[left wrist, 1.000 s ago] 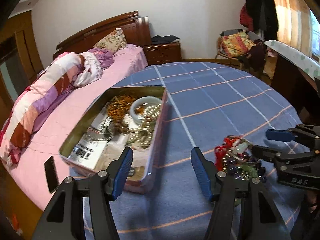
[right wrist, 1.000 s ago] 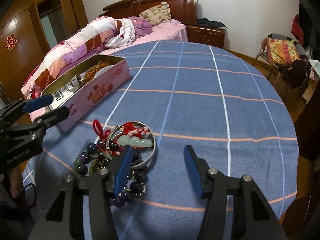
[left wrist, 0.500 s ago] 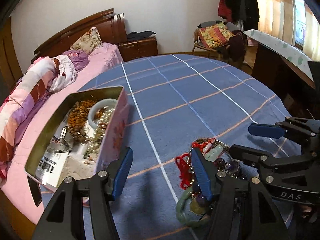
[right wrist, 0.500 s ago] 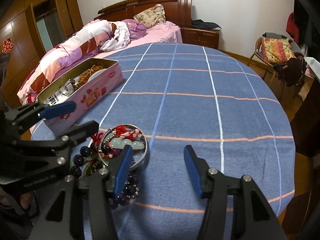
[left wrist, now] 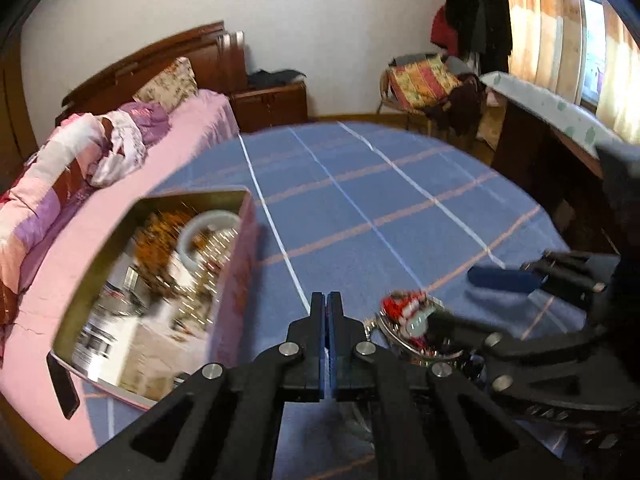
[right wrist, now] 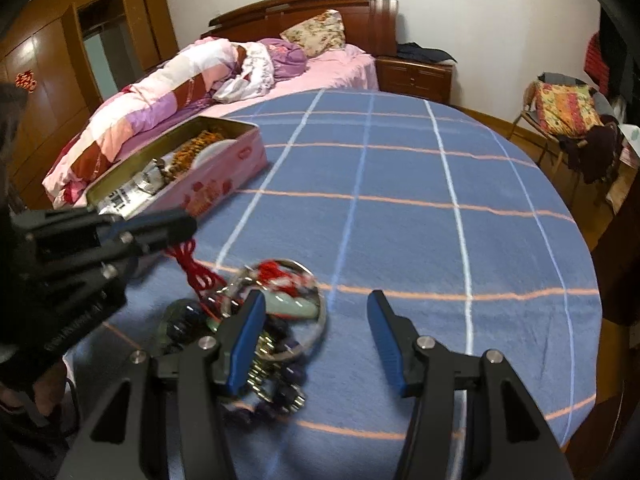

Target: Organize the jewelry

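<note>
Left gripper [left wrist: 327,300] fingers pinch red cord [right wrist: 196,268]; pink tin [right wrist: 224,178] holds beads [right wrist: 196,146].

Tangled jewelry pile [right wrist: 256,320] beside open pink tin [right wrist: 188,172].

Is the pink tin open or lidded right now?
Open: the pink tin has no lid on, and beads and a pale bangle show inside.

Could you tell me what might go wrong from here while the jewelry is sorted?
1. The left gripper seems shut on the red cord, which runs into the tangled jewelry pile. Lifting could drag the silver bangle and beads along.
2. The tin box sits near the table's bed-side edge, so a nudge might push it off.
</note>
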